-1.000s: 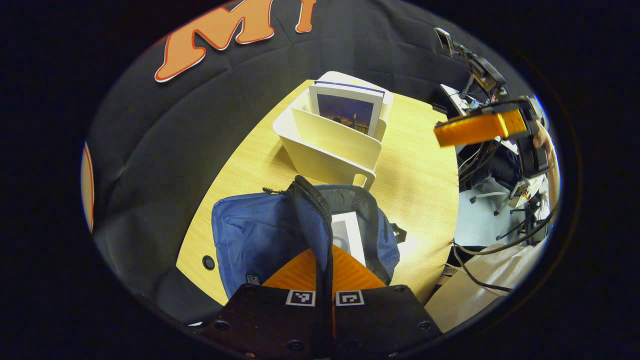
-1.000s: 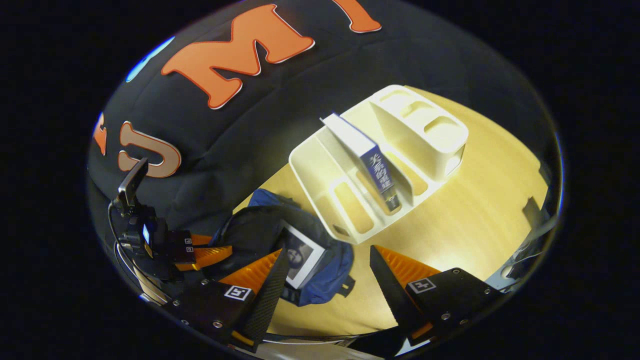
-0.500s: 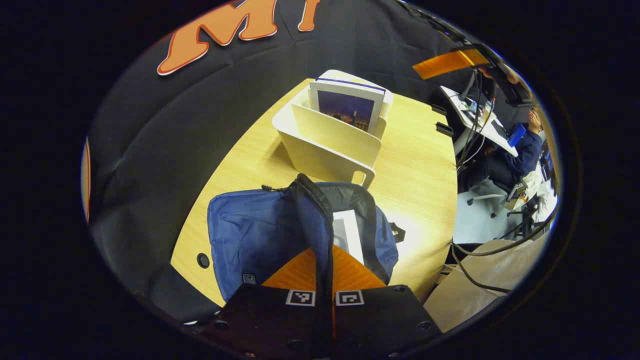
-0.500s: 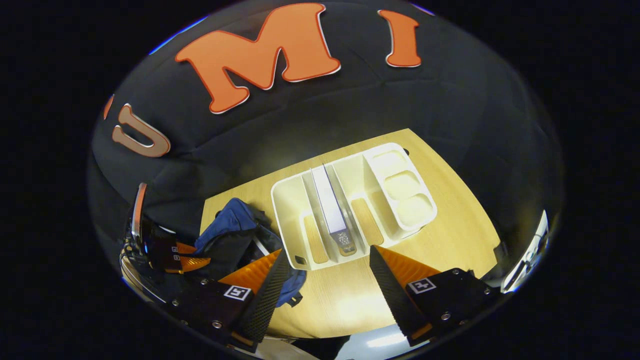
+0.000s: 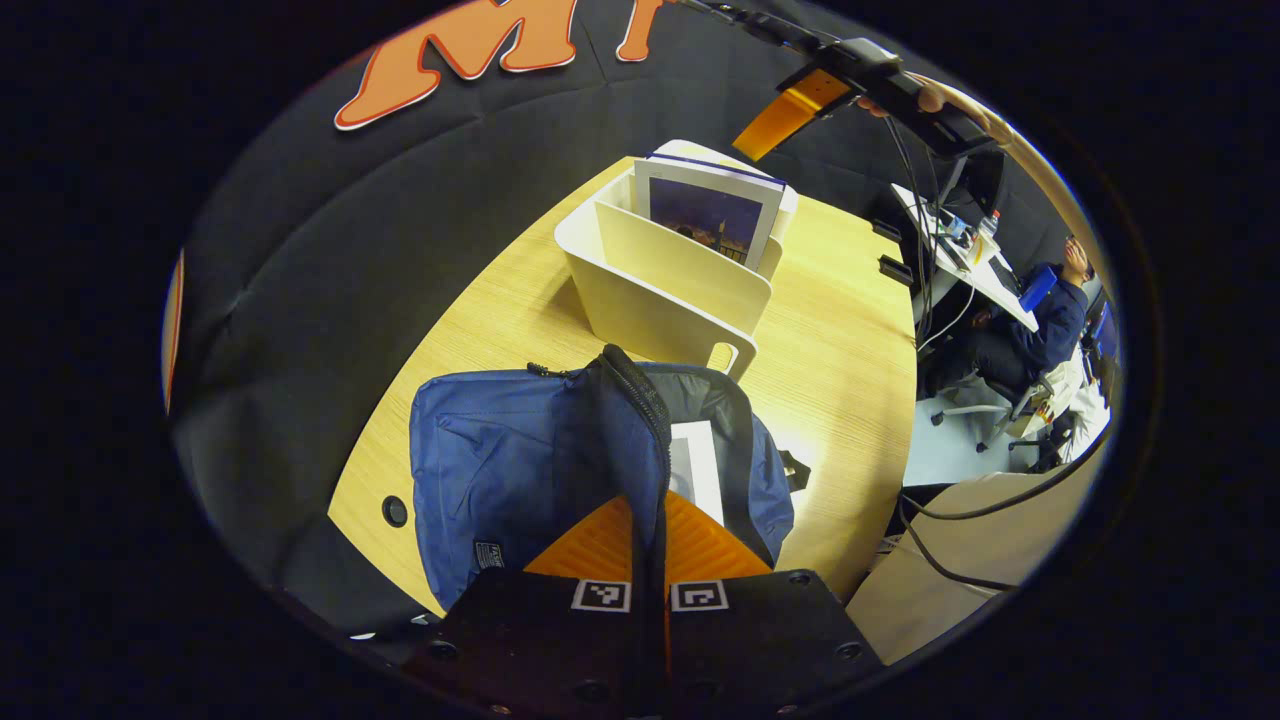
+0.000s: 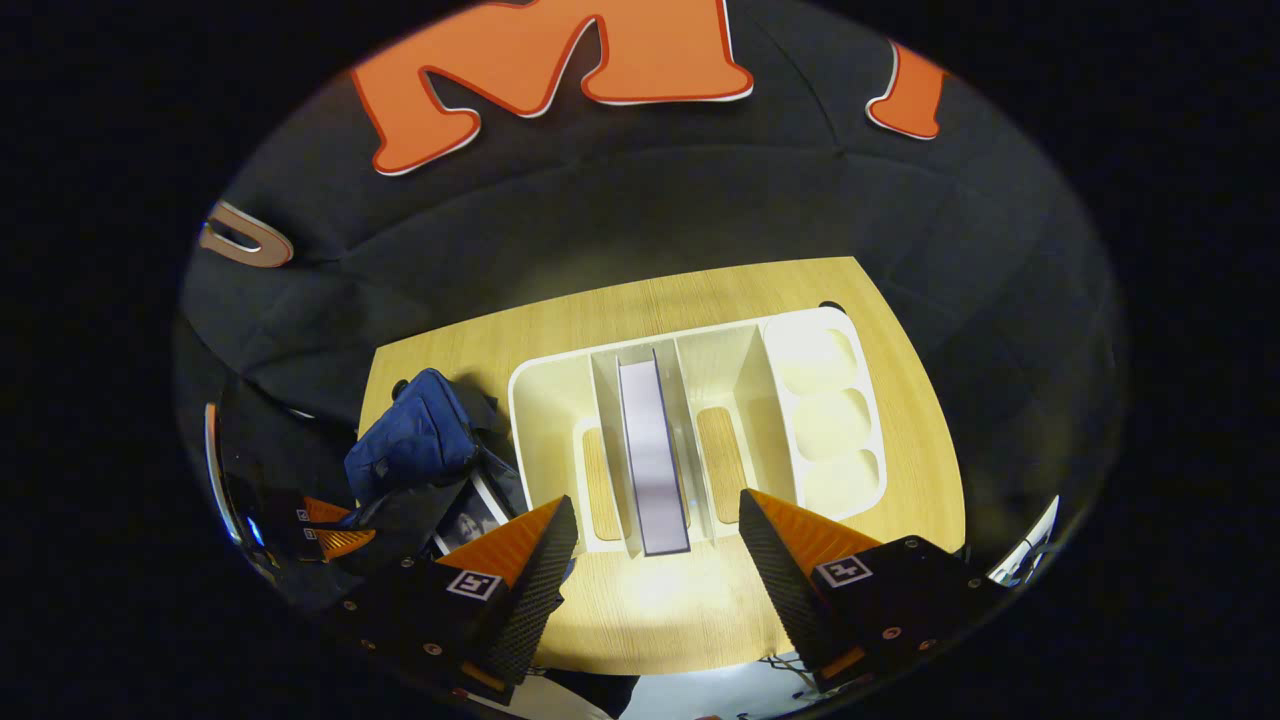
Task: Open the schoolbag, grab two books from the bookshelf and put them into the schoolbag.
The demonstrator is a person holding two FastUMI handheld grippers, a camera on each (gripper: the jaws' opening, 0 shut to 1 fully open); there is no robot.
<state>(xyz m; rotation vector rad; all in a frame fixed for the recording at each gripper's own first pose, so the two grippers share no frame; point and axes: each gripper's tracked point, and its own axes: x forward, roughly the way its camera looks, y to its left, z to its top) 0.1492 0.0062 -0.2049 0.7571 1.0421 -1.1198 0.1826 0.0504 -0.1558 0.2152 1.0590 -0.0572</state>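
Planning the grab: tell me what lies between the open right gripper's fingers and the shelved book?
Nothing: in the right gripper view, right gripper hangs above the book in the bookshelf.

The left gripper [image 5: 648, 520], low and near the table's front edge, has its orange fingers pressed together on the schoolbag's [image 5: 520, 470] zipper edge. The right gripper [image 6: 650, 540], held high and pointing down, has fingers spread wide, holding nothing.

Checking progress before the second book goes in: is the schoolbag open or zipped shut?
Open. The left gripper pinches the schoolbag flap up, and one book shows inside.
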